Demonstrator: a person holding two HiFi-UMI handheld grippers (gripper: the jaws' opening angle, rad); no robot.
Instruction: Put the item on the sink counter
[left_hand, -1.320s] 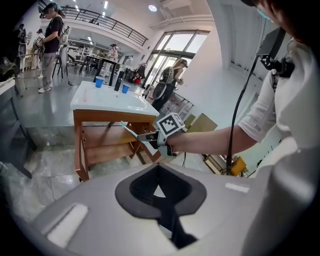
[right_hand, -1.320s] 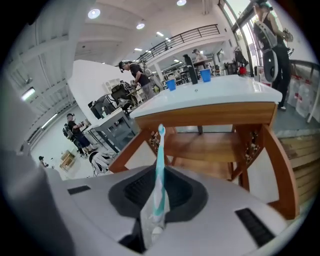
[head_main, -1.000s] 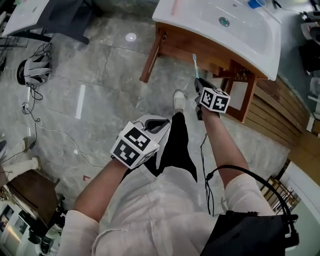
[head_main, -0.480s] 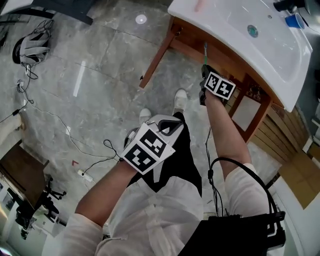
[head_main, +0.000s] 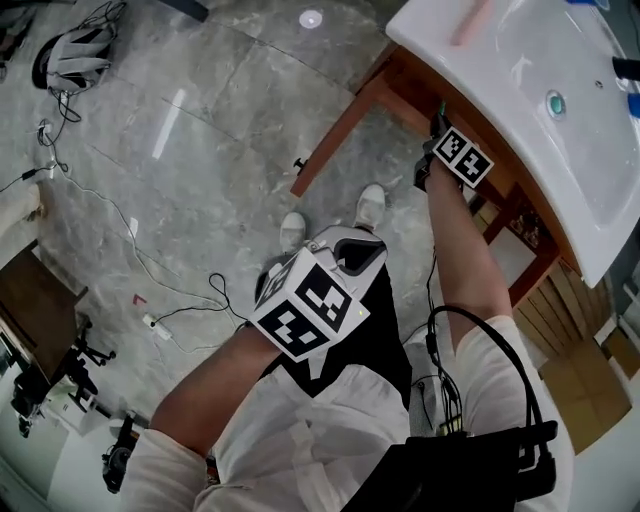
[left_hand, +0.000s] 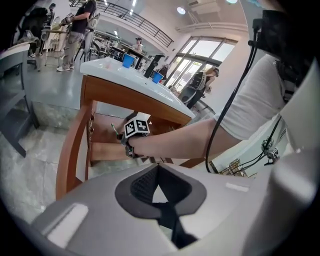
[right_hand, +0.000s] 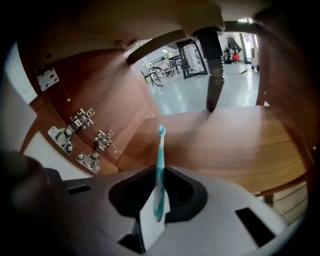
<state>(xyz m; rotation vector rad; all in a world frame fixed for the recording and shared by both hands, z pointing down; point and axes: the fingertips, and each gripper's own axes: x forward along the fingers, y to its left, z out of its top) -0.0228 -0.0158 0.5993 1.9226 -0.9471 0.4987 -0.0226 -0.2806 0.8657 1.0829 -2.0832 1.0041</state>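
The white sink bench (head_main: 500, 100) stands above and ahead of the person, on a wooden cabinet (head_main: 345, 125) whose open inside fills the right gripper view: a shelf (right_hand: 235, 145), a dark drain pipe (right_hand: 212, 75) and metal hinges (right_hand: 82, 120). The right gripper (right_hand: 159, 192) reaches under the bench, its fingers pinching a teal toothbrush (right_hand: 160, 165) by the lower handle, head pointing away into the cabinet. The left gripper (left_hand: 160, 185) hangs near the person's waist, fingers pressed together on nothing. The brush has yet to come out and up onto the bench. Its long free end could knock the cabinet's front rail or the bench's underside on the way out, and with so narrow a grip that knock would likely swivel it or pull it loose
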